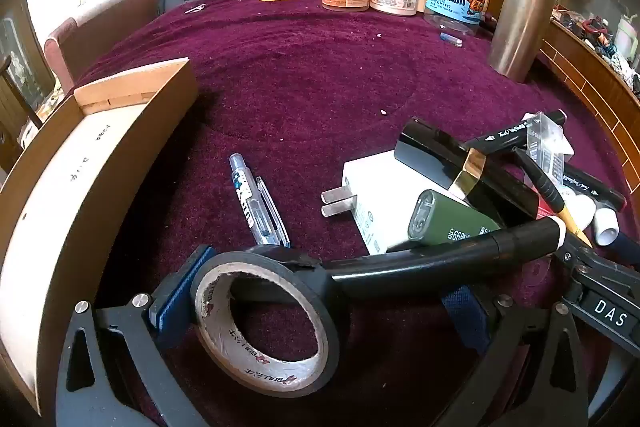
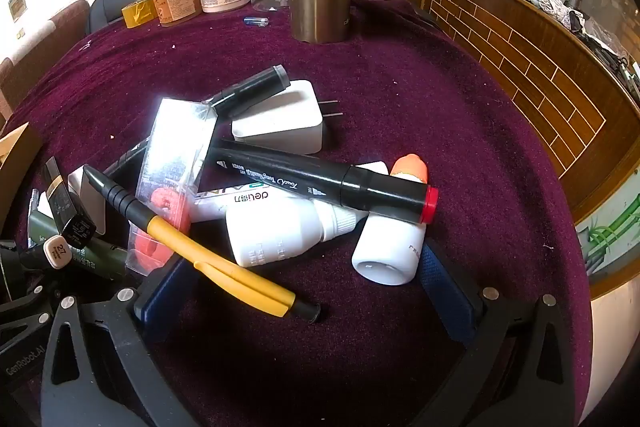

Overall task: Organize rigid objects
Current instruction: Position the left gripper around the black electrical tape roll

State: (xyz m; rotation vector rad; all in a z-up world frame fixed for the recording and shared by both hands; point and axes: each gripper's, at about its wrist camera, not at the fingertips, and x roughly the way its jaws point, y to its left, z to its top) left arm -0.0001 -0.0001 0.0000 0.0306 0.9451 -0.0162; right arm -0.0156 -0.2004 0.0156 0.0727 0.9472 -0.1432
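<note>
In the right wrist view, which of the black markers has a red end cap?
The long black marker lying across the small white bottles has it. The other black marker, on the white charger, ends in a grey cap.

Black, webbed plastic arms on left gripper (image 1: 320, 311) and right gripper (image 2: 304, 291), studded with silver screws, tipped with blue pads (image 1: 176, 303). White "DAS" lettering at right edge; "GenRobot.AI" printed lower left.
</note>
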